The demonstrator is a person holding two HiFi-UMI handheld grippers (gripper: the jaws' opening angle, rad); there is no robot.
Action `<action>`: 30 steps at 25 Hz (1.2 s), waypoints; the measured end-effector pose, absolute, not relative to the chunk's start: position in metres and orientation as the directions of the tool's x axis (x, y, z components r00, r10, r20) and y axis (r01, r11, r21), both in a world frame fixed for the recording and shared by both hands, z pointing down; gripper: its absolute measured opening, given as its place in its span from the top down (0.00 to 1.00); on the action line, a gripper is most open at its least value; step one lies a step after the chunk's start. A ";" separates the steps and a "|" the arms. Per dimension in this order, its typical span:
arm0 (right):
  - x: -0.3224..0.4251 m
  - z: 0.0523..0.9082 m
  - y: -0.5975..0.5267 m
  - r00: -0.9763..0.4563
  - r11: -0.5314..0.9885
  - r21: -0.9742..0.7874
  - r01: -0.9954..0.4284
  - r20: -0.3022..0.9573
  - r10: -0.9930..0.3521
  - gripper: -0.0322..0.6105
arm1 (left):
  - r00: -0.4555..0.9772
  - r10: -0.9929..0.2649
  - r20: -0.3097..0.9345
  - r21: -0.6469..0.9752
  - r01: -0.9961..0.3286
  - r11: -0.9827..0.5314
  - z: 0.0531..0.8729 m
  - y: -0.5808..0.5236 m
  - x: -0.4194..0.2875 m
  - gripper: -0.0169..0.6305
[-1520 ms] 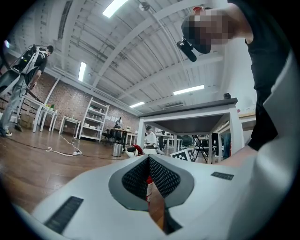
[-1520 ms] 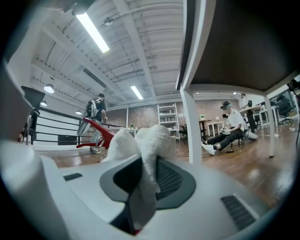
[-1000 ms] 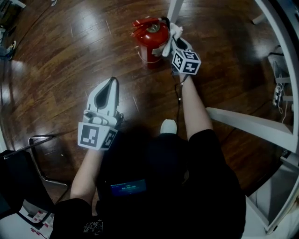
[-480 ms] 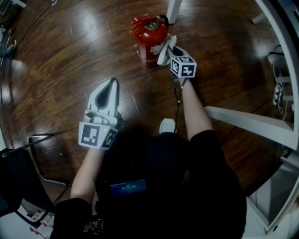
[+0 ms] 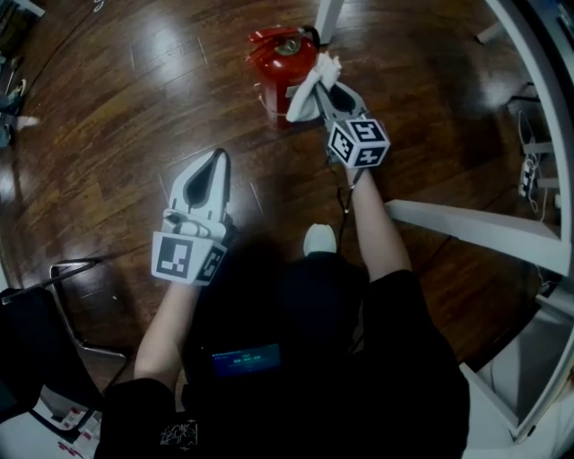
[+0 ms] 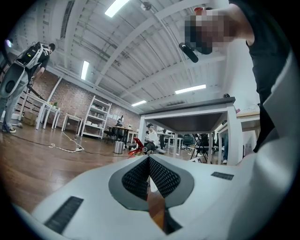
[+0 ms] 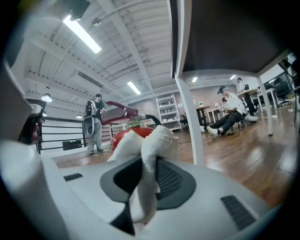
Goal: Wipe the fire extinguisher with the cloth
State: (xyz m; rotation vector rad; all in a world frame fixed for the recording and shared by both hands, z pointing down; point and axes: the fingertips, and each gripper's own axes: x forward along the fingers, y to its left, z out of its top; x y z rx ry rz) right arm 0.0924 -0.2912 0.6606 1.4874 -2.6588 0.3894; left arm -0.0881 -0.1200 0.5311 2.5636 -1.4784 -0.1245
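Note:
A red fire extinguisher [image 5: 280,61] stands upright on the dark wood floor at the top of the head view. My right gripper [image 5: 325,82] is shut on a white cloth [image 5: 309,88], which presses against the extinguisher's right side. In the right gripper view the cloth [image 7: 146,154] bunches out between the jaws, with the red extinguisher [image 7: 127,134] just behind it. My left gripper [image 5: 213,160] hangs lower left, well away from the extinguisher, shut with nothing in it. The left gripper view shows the extinguisher [image 6: 137,146] small in the distance.
A white table leg [image 5: 328,20] rises right behind the extinguisher. White frame bars [image 5: 475,231] run along the right. A dark chair frame [image 5: 72,296] stands at the lower left. A power strip [image 5: 527,175] lies at the far right. People sit and stand far off [image 7: 227,112].
The right gripper with the cloth dipped down the extinguisher's right side, then rose again toward its top. The left gripper has stayed put.

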 end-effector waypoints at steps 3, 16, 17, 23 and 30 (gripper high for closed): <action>0.095 0.622 -0.293 -0.514 0.498 -0.145 -0.855 0.106 -0.851 0.80 | 0.514 -0.857 0.029 0.205 -0.842 -0.499 0.533 -0.116 -0.090 0.97; 0.065 0.502 -0.295 -0.562 0.571 -0.053 -0.819 -0.128 -0.818 0.80 | 0.512 -0.859 0.030 0.212 -0.843 -0.495 0.534 -0.113 -0.093 0.97; 0.058 0.509 -0.293 -0.575 0.582 -0.040 -0.812 -0.113 -0.810 0.80 | 0.512 -0.858 0.032 0.212 -0.843 -0.495 0.534 -0.113 -0.093 0.97; 0.006 0.553 -0.270 -0.669 0.667 0.073 -0.742 -0.001 -0.744 0.80 | 0.505 -0.862 0.039 0.211 -0.848 -0.486 0.538 -0.115 -0.096 0.97; -0.026 0.624 -0.258 -0.727 0.743 0.117 -0.659 0.150 -0.669 0.80 | 0.494 -0.868 0.056 0.212 -0.855 -0.473 0.547 -0.116 -0.100 0.97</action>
